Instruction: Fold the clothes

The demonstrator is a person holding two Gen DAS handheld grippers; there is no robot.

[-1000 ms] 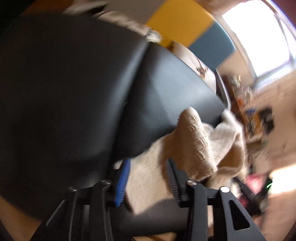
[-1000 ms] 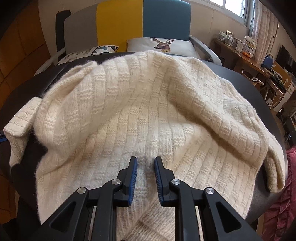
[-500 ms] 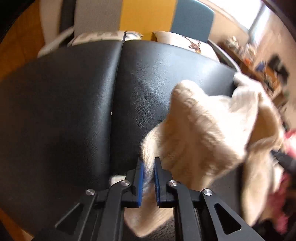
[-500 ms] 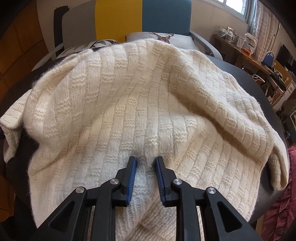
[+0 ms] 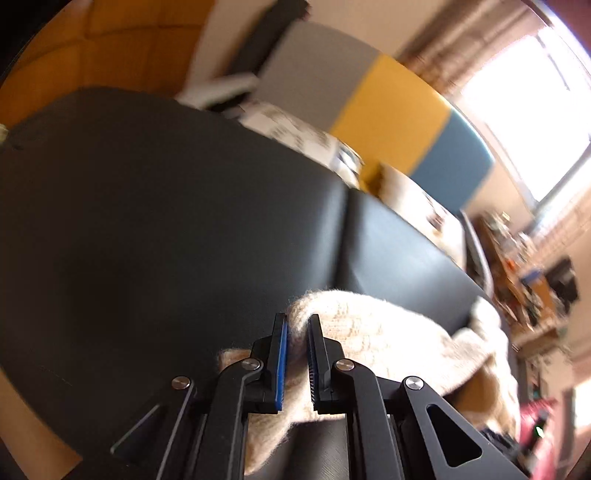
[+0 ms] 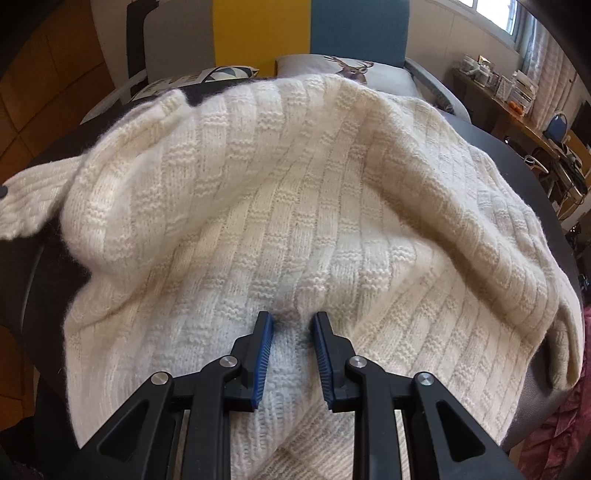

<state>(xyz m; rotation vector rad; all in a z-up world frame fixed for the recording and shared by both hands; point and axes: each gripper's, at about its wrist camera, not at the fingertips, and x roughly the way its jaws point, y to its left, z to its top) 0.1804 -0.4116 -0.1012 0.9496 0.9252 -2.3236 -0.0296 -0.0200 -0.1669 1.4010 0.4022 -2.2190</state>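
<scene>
A cream knitted sweater [image 6: 295,184] lies spread over a black padded surface [image 5: 147,240]. My right gripper [image 6: 293,319] points down at the sweater's near middle. A puckered fold of knit fills the gap between its blue pads, and its jaws are opening. In the left wrist view, my left gripper [image 5: 295,319] is shut on an edge of the sweater [image 5: 388,332] and holds it lifted above the black surface. The rest of the garment trails off to the right. One ribbed cuff [image 6: 26,206] sticks out at the far left.
Behind the black surface stands a sofa with grey, yellow and blue back panels [image 6: 258,33] and a deer-print cushion [image 6: 347,68]. A cluttered desk [image 6: 517,92] and a bright window [image 5: 535,92] are to the right. Wooden floor shows at the left.
My left gripper closed on the sweater's edge and then lifted it, its view swinging up and tilting. The right jaws have widened a little over the same fold; the sweater's left side shifted.
</scene>
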